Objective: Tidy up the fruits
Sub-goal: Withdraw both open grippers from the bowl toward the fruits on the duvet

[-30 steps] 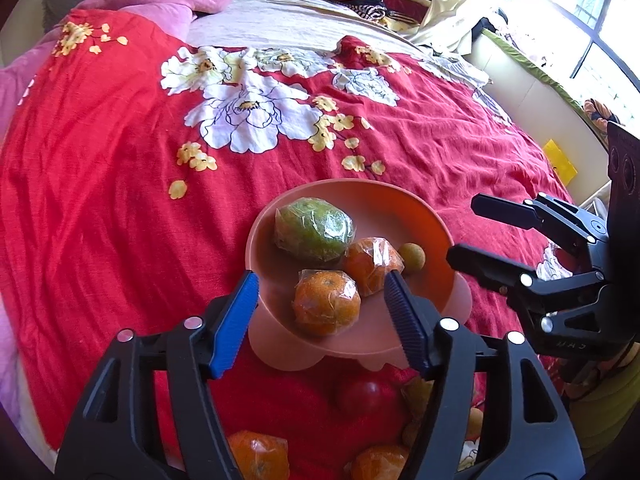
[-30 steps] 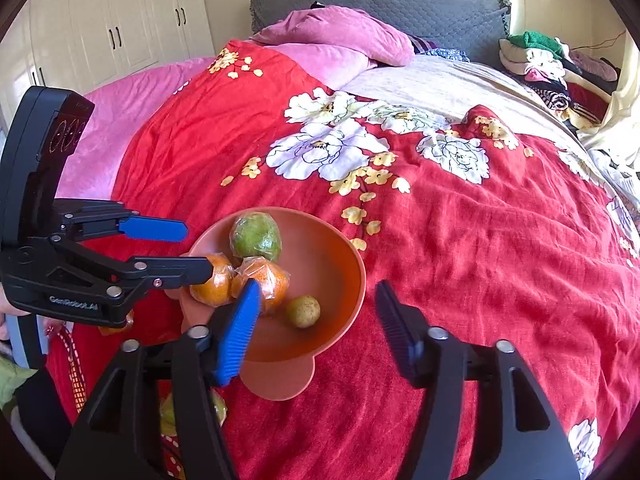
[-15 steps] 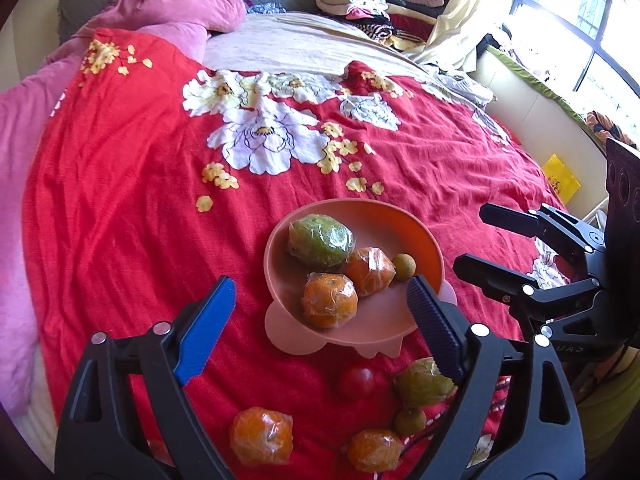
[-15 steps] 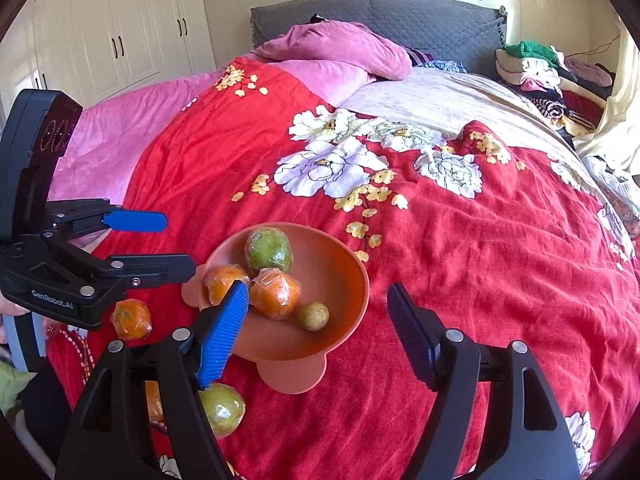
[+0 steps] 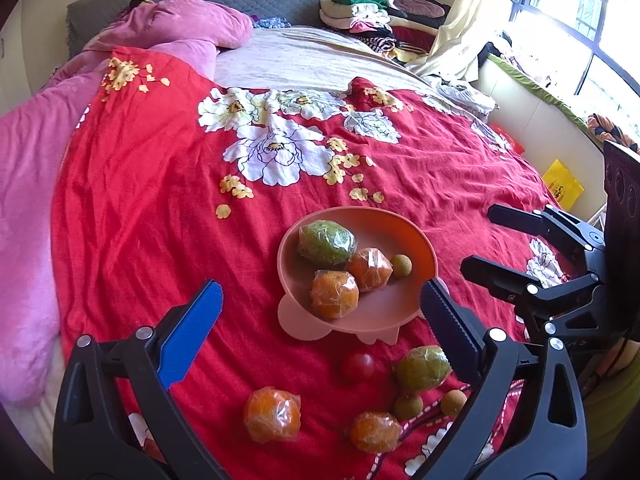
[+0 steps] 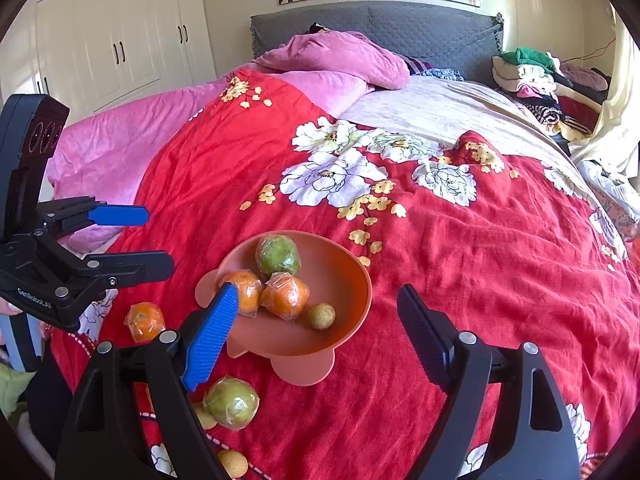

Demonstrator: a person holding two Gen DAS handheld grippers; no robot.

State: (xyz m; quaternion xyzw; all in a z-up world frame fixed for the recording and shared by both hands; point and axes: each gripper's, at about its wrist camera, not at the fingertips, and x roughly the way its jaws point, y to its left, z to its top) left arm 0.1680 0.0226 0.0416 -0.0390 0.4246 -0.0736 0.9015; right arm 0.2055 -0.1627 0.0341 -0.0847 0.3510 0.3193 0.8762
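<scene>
A salmon bowl on the red flowered bedspread holds a wrapped green fruit, two wrapped oranges and a small brown fruit. In front of it lie loose fruits: a red tomato, a wrapped green fruit, two wrapped oranges and two small brown fruits. My left gripper hovers above the bowl's near side, its jaws opening and empty. At the bowl's right, my right gripper is also opening and holds nothing.
A pink quilt covers the bed's left side, below a grey headboard. Folded clothes are piled at the far right corner. A window is on the right, white wardrobes on the left.
Both grippers have lifted and drawn back from the bowl while their jaws spread wider. The loose fruits in front of the bowl have come into view.
</scene>
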